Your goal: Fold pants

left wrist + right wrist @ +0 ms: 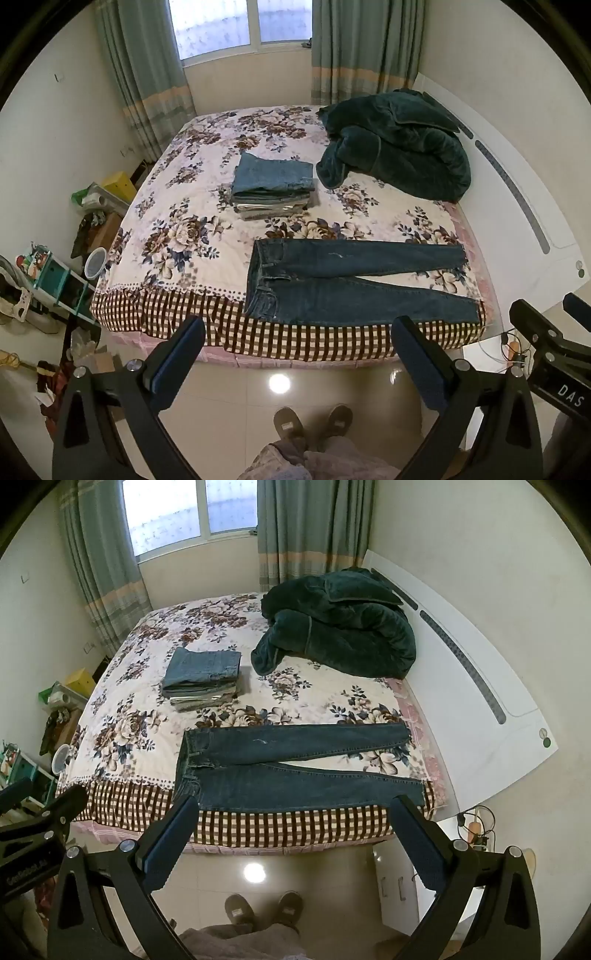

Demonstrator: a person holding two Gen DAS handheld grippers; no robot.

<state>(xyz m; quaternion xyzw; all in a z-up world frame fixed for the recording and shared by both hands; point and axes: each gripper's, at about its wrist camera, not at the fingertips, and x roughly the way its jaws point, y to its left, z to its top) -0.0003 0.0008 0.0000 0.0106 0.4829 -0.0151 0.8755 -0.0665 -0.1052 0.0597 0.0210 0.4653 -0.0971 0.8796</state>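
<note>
You stand at the side of the bed (122, 254) and you hold both grippers above the floor, in front of its checked edge. The left gripper (299, 345) has its jaws wide open and holds nothing; its fingers (177, 354) frame the near edge of the bed. The right gripper (295, 823) is also wide open and empty, and it hangs at about the same height, beside the left one. The jeans (351, 288) lie flat on the near part of the bed, close to the edge. The waist is on your left side and the two legs go to the right, toward the white headboard (517, 177). The legs are a little apart at the ends, and the near leg lies along the checked border. No gripper touches the jeans. Behind the jeans, more to the middle of the bed, there is a stack (273, 184) of folded pants, with a lighter blue pair on top. To the right of the stack, near the headboard, a dark green blanket (399, 147) lies in a heap. Your slippers (258, 908) show on the tiled floor, below the grippers. On the far wall, a window (240, 26) is between two green curtains.
</note>
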